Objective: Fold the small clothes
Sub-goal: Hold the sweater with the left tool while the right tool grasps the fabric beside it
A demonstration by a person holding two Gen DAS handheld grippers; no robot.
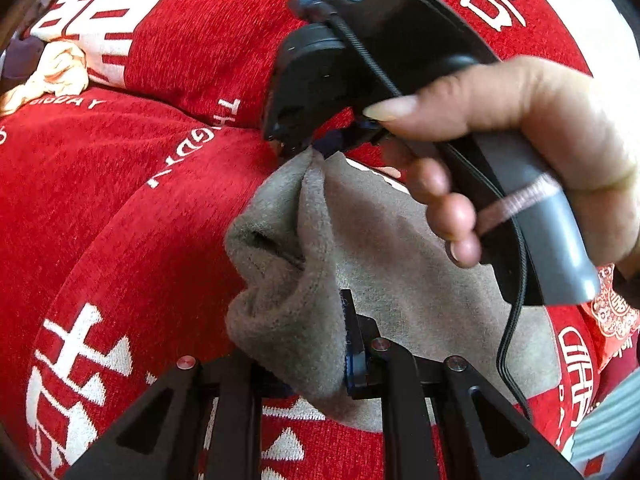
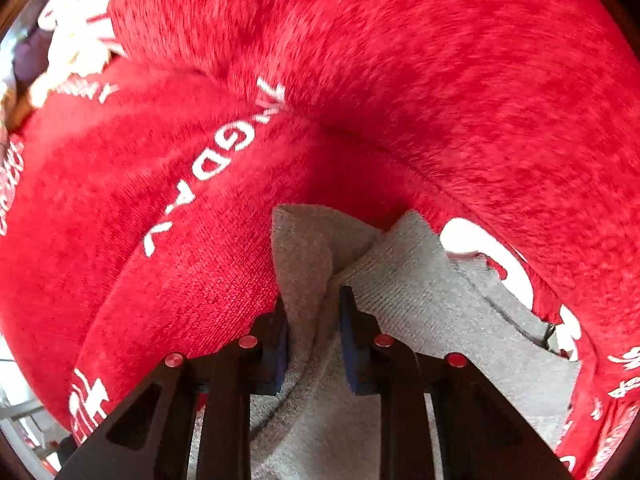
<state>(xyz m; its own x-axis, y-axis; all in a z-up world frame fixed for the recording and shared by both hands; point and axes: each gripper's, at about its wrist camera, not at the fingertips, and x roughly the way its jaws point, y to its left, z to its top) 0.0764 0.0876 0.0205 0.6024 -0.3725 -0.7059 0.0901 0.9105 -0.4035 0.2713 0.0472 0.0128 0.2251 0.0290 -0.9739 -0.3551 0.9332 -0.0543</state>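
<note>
While the grey sock (image 1: 384, 240) lies across the red chenille cover (image 1: 140, 220), both tools have hold of it at the cuff end, which looks like the set-up for a fold. The left gripper (image 1: 320, 364) has its jaws pinched together on a bunched edge of the sock, the knit draped over one pad, so that end is pinned and lifted slightly off the cover. The right gripper (image 2: 314, 340), carried in the person's right hand (image 1: 520, 152), points steeply down and has its jaws clamped on a raised ridge of the same sock — the fabric stands up between the blue pads, gathered into a crease. Two grips on one end would let the cuff be carried over toward the toe; that is my reading, not something shown. Writing on the cover is white: large Chinese characters (image 1: 80, 368), too cropped to read surely, and Latin letters (image 2: 216, 160) of which only "NGDAY" shows clearly — possibly part of "wedding day".
</note>
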